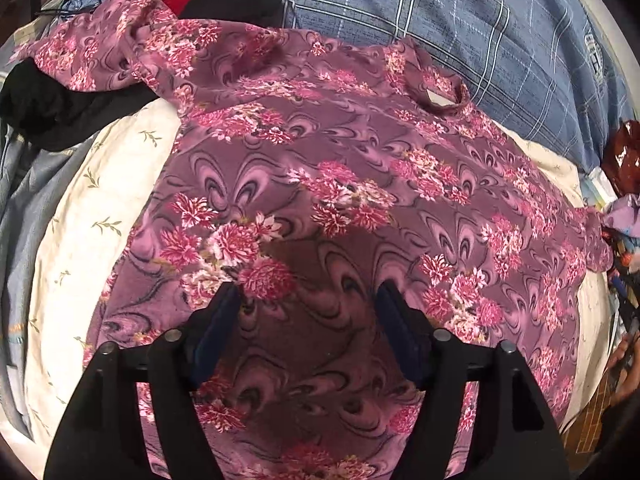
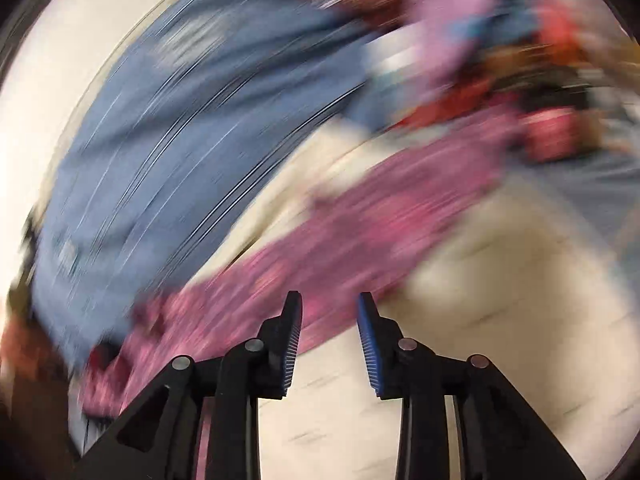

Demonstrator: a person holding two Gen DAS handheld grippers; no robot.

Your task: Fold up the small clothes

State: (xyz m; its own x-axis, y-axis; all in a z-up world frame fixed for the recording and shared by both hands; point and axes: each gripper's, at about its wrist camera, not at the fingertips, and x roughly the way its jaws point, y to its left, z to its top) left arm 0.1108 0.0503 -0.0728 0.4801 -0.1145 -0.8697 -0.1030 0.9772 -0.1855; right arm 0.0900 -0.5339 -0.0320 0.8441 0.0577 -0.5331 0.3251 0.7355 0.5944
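while spread on the cream sheet (image 1: 80, 216), floral top (image 1: 320, 184) beneath wide-open, empty left tool (image 1: 308, 300); right tool (image 2: 330, 304) likewise

— What does the top (image 1: 320, 184) look like?
— Mauve, pink flowers, spread mostly flat, neck hole toward two o'clock, one sleeve bunched at ten o'clock.
— And the right view?
— Blurred; probably its edge.

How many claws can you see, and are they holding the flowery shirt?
2. The left claw hangs open above the flowery shirt, gripping nothing. The right claw is open too, over the shirt's edge in a blurry picture.
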